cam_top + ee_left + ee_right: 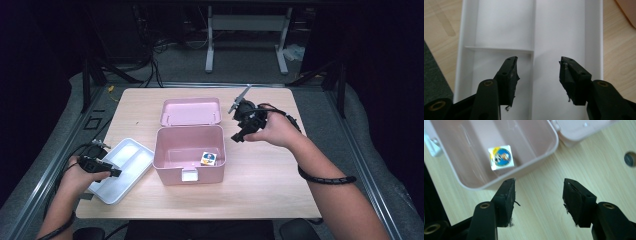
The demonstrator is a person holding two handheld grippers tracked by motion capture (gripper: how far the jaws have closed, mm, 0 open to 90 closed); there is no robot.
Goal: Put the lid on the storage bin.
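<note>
Left tongs (116,173), jaws spread and empty, hang over the near end of the white tray (131,151) left of the pink box (189,148); right tongs (237,137), also spread, hover right of the box, nearer its cube (208,158).

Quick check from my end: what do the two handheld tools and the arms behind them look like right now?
Both are black two-jaw tools: left tool, right tool, with brass-coloured pivot screws and frayed black pads. The right one carries a grey three-cornered plate. Black cables trail along bare forearms; a coiled one wraps the right.
</note>
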